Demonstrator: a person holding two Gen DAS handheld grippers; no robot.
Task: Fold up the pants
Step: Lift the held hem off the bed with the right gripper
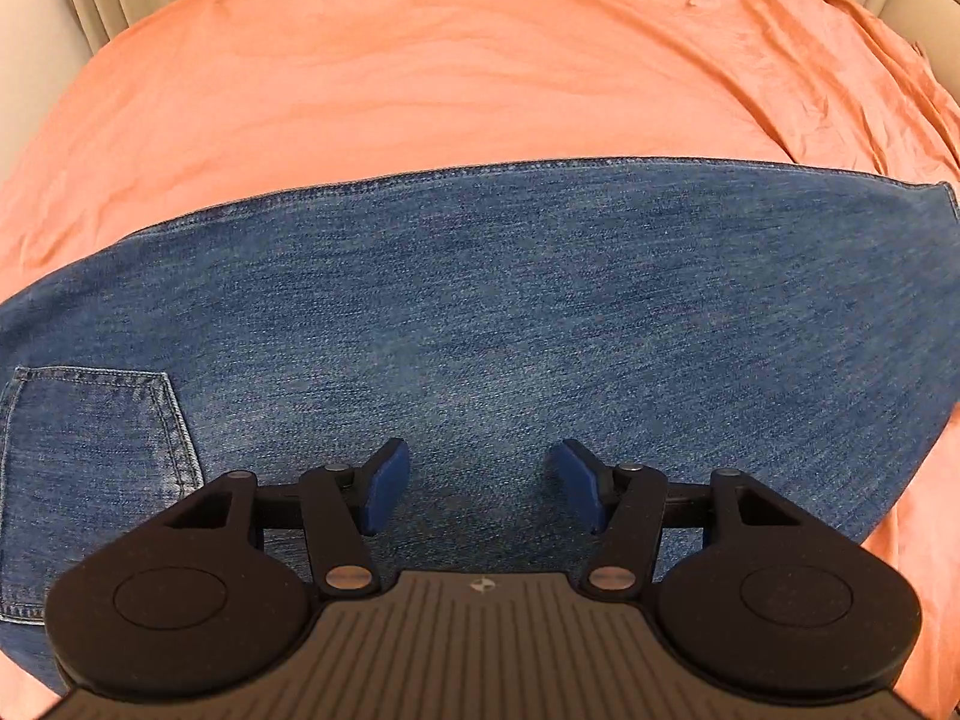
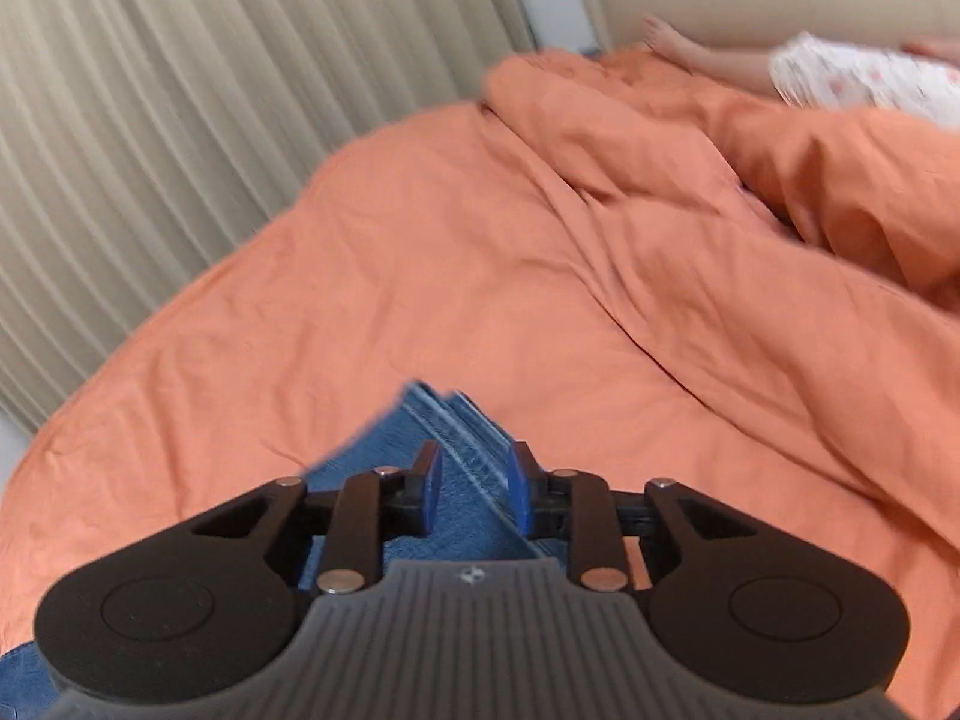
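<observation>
Denim filled most of my left view: the jeans (image 1: 480, 324) lay flat on the orange bedsheet (image 1: 390, 72), a stitched side seam running across their far edge and a back pocket (image 1: 90, 468) at the lower left. My left gripper (image 1: 479, 483) hung just over the middle of that cloth, its blue pads (image 1: 384, 486) standing well apart with only bare denim between them and nothing pinched. Whether the tips touched the fabric I could not tell.

On the right side, my right gripper (image 2: 474, 489) sat at the hem end of the jeans (image 2: 432, 438), where the stacked leg cuffs ran forward between the fingers and out past them onto the bedsheet (image 2: 480, 252). Its jaws stood narrow around the thick stitched edge; whether the pads (image 2: 519, 492) truly pressed on it I could not make out.

Beyond, the sheet bunched into folds, pleated beige curtains (image 2: 180, 120) hung at the far side, and a person's bare arm (image 2: 708, 57) lay at the top right.
</observation>
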